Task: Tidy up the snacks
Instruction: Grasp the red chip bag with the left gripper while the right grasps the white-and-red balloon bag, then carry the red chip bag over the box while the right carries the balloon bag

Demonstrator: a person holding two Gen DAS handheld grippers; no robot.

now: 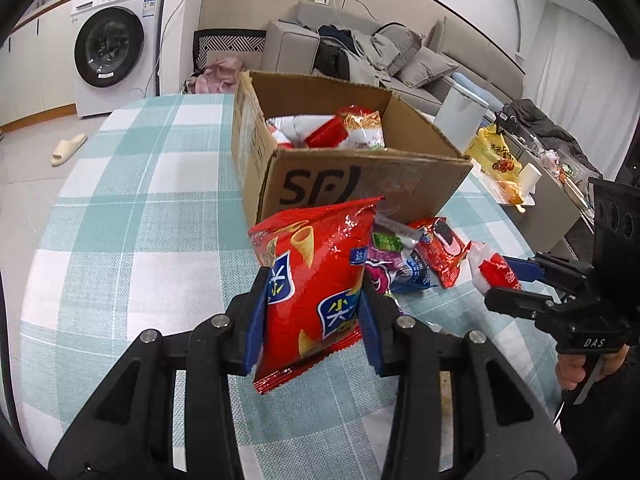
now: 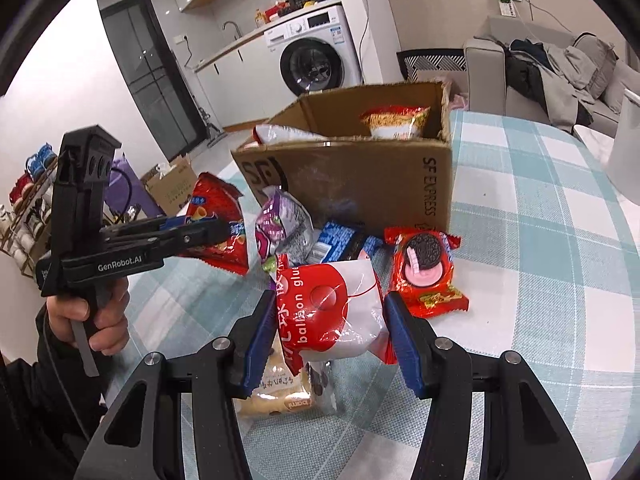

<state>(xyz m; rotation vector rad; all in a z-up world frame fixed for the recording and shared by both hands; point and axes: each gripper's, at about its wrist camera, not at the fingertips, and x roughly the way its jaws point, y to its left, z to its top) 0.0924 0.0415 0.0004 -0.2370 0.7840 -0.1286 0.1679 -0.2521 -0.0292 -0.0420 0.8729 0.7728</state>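
- Fingers of the left gripper (image 1: 314, 312) are clenched on a red cone-snack bag (image 1: 316, 280); the blue pads press both of its sides and it hangs clear above the checked counter (image 1: 120, 240), its lower seam poking out below them.
- Cardboard box (image 1: 360, 184) stands open on the counter just behind that bag, with noodle and snack packs (image 1: 352, 128) already inside.
- Loose snacks lie at the foot of the box: a purple pack (image 2: 280, 224), a blue pack (image 2: 340, 240) and a red sandwich-cookie pack (image 2: 424, 268), close together.
- Fingers of the right gripper (image 2: 328, 320) are clenched on a white-and-red bag (image 2: 332, 312), which sits upright between the blue pads, lifted above a biscuit pack (image 2: 276, 392) lying on the counter beneath.
- A hand (image 2: 96, 316) holds the left gripper's handle.
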